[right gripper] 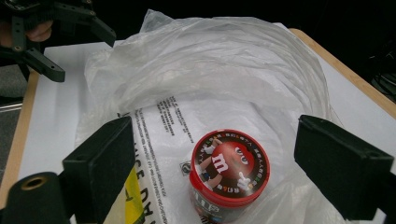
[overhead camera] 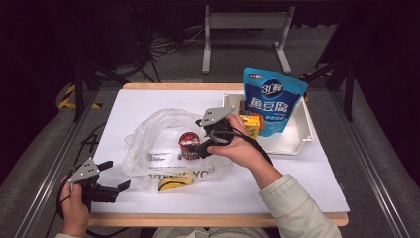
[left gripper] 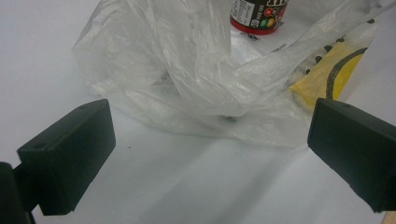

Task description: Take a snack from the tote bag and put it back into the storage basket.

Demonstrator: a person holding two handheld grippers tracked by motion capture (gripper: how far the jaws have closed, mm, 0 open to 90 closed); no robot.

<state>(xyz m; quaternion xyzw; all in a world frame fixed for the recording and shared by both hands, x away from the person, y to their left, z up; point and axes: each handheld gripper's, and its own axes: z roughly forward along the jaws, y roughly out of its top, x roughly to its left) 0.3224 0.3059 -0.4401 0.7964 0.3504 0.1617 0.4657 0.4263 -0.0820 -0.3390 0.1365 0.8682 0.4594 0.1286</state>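
Left gripper (overhead camera: 113,174): at about 8 o'clock on the table (overhead camera: 148,101), at its near-left corner, held in the person's left hand (overhead camera: 74,208); jaws spread wide with nothing between them, pointing toward 3 o'clock at the bag.
Clear plastic bag (overhead camera: 148,134): lies crumpled left of the table's middle, mouth gaping; printed text on its lower sheet; in the left gripper view it sits just past the jaws, apart from them.
Yellow packet (overhead camera: 173,184): at the bag's 5 o'clock edge, under the plastic, yellow with black markings.
Red M&M's tub (overhead camera: 189,144): stands upright inside the bag, near the table's middle; lid shows a red candy figure.
Right gripper (overhead camera: 200,147): just at 3 o'clock of the tub, in the right hand (overhead camera: 237,144); jaws stand wide either side of the tub, pads clear of it.
White tray (overhead camera: 307,134): at 2 o'clock on the table.
Blue snack pouch (overhead camera: 272,101): stands upright in the tray.
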